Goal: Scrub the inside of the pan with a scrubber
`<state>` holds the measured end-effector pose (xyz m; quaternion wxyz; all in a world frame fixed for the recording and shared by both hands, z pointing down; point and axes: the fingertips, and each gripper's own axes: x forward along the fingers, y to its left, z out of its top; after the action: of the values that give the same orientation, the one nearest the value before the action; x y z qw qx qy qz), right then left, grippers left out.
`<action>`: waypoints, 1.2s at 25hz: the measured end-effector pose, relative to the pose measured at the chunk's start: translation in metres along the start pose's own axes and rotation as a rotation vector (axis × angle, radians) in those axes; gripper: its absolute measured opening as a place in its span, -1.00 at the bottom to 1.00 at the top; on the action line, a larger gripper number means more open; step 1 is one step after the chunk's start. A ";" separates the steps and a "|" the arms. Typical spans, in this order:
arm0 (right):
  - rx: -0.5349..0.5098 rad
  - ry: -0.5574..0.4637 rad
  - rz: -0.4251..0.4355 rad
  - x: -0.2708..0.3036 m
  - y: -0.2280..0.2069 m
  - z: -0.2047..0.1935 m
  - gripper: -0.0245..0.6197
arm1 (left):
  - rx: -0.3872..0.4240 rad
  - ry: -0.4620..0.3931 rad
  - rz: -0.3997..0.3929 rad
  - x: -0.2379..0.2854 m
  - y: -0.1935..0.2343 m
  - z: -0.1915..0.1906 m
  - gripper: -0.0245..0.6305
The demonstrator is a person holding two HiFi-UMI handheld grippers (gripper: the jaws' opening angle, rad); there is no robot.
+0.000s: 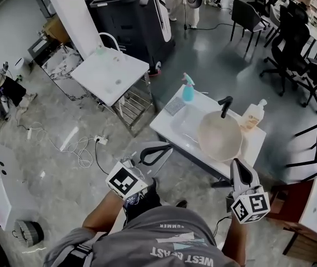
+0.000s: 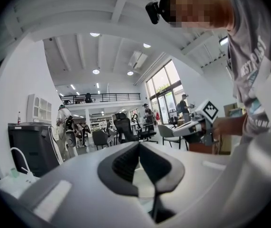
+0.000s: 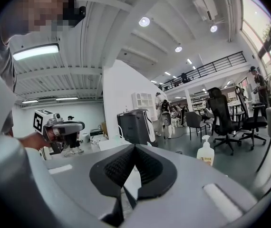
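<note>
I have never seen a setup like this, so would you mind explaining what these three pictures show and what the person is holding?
No robot here: a person holds grey hand-held tongs in each hand, each bearing a cube with square markers and its own camera. The head view looks steeply down from the person's head; the left tongs show at its left, the right tongs at its right. The other two views look along each pair's jaws. Both pairs are shut and empty. Ahead stands a white table bearing a pale round pan with a black handle, a blue spray bottle, a cream pump bottle and a flat grey square pad, possibly the scrubber. Neither pair touches anything there.
</note>
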<state>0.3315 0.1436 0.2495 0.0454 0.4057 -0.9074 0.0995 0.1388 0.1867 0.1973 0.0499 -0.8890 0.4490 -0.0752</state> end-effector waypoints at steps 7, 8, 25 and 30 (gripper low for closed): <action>0.013 0.024 -0.100 0.006 -0.016 -0.007 -0.92 | -0.012 -0.026 -0.071 0.029 0.021 -0.009 -0.92; 0.016 0.029 -0.114 0.009 -0.016 -0.008 -0.92 | -0.014 -0.032 -0.084 0.032 0.026 -0.009 -0.92; -0.007 0.051 -0.203 0.129 0.014 0.017 -0.92 | -0.048 -0.082 -0.162 0.054 0.166 -0.034 -0.92; -0.023 0.079 -0.212 0.168 0.028 0.017 -0.92 | -0.079 -0.077 -0.156 0.050 0.208 -0.049 -0.92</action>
<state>0.1991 0.0362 0.2562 0.0961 0.4945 -0.8581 0.0998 -0.0051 0.0224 0.2171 0.0260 -0.9248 0.3787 -0.0269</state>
